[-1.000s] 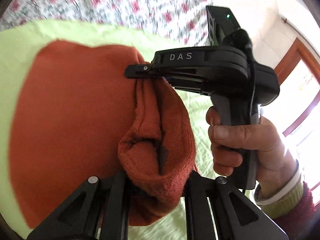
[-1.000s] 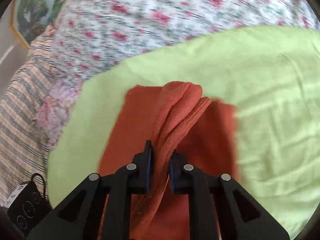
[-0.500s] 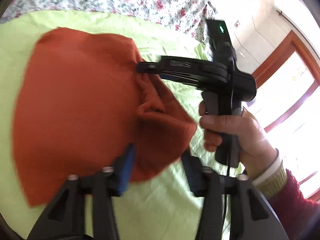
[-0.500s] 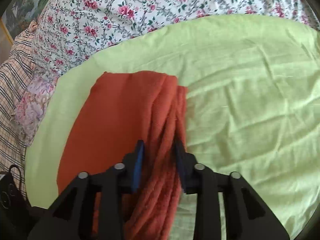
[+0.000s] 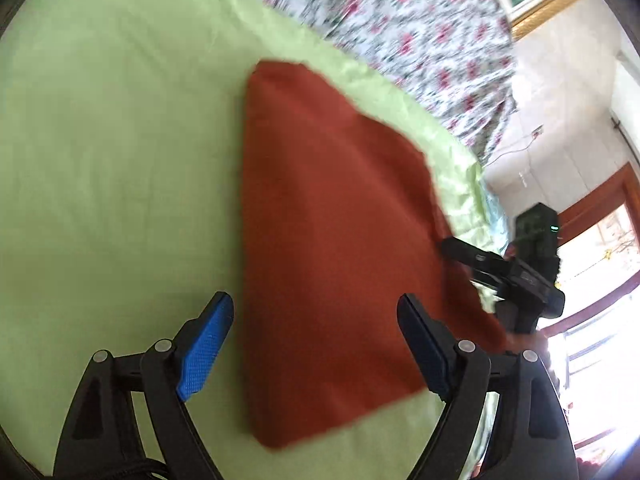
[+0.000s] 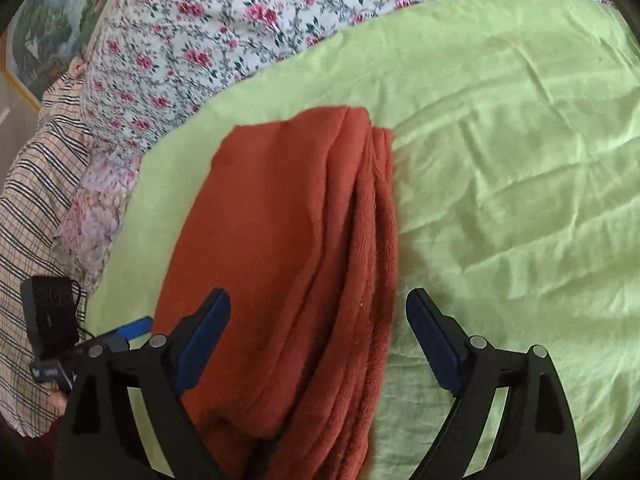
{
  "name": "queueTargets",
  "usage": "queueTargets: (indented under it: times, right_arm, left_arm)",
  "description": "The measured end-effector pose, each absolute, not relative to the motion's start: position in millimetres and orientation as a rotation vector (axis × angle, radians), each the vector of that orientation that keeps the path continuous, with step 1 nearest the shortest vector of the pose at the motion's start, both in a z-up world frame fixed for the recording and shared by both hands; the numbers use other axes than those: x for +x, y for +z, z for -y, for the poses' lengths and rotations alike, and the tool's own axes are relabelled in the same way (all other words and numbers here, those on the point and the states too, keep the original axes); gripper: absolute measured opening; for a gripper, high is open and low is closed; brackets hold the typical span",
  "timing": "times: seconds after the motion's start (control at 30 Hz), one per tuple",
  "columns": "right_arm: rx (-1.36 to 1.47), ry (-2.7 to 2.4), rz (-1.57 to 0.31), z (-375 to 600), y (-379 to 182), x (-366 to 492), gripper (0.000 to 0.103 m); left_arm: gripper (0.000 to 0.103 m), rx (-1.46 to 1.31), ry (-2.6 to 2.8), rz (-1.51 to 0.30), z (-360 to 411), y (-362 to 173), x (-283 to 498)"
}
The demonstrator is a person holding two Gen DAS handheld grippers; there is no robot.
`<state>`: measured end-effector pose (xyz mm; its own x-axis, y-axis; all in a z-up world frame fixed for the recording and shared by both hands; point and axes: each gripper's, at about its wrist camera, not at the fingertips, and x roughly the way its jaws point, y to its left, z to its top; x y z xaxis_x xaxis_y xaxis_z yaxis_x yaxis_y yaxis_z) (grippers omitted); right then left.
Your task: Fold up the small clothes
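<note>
With both claws just opened wide and holding nothing, the rust garment lies folded on the green sheet; left gripper and right gripper hover above, and loose stacked edges may spring open if snagged.

Daylight is flooding both views, bright and even. In the left wrist view the window is blowing out to white glare beyond the rust-orange knit garment, and motion blur is smearing that garment's edges and the floral bedspread above it. The right wrist view is staying sharp: the garment's folds are casting a soft shadow onto the green sheet beside them. Fisheye distortion is bending both pictures, with black vignetting at the corners.
</note>
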<state>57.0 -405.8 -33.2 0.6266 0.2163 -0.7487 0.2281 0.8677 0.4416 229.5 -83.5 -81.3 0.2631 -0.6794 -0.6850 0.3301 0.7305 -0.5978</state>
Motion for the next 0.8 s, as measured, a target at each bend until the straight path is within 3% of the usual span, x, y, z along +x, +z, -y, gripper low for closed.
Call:
queueTargets:
  times: [0.07, 0.13, 0.2, 0.23, 0.27, 0.3, 0.33, 0.37, 0.53, 0.8]
  right_arm:
    - [0.564, -0.004, -0.92, 406.7, -41.1, 62.4, 0.086]
    - [0.608, 0.025, -0.925, 409.0, -48.0, 63.7, 0.07]
    - [0.645, 0.047, -0.92, 411.6, -53.5, 64.6, 0.069]
    - [0.643, 0.051, -0.924, 411.9, -55.2, 65.8, 0.064]
    - [0.633, 0.045, -0.933, 411.5, -55.7, 66.9, 0.057]
    - [0.642, 0.056, -0.945, 410.2, -56.6, 68.6, 0.041]
    - [0.655, 0.068, -0.946, 407.8, -56.7, 69.0, 0.031]
    - [0.637, 0.066, -0.938, 402.3, -53.0, 68.5, 0.028]
    - [0.557, 0.112, -0.905, 365.6, -28.6, 65.4, 0.023]
    - [0.56, 0.387, -0.877, 249.7, -25.6, 75.6, 0.023]
  left_arm:
    - [0.085, -0.383, -0.718, -1.142, 90.4, -91.9, 242.0]
    - [0.085, -0.375, -0.753, -1.107, 96.7, -89.2, 248.1]
    - [0.066, -0.346, -0.806, -1.131, 111.8, -92.9, 255.7]
    - [0.047, -0.323, -0.79, -1.138, 115.0, -96.7, 255.5]
    - [0.036, -0.308, -0.785, -1.152, 119.1, -101.4, 258.3]
    - [0.032, -0.313, -0.789, -1.152, 120.6, -101.7, 258.7]
    - [0.028, -0.312, -0.786, -1.142, 120.5, -99.0, 257.4]
    - [0.025, -0.307, -0.784, -1.123, 119.0, -93.4, 253.7]
    - [0.023, -0.285, -0.776, -1.018, 91.3, -57.7, 216.9]
    - [0.023, -0.359, -0.604, -0.912, -45.4, -24.9, 133.3]
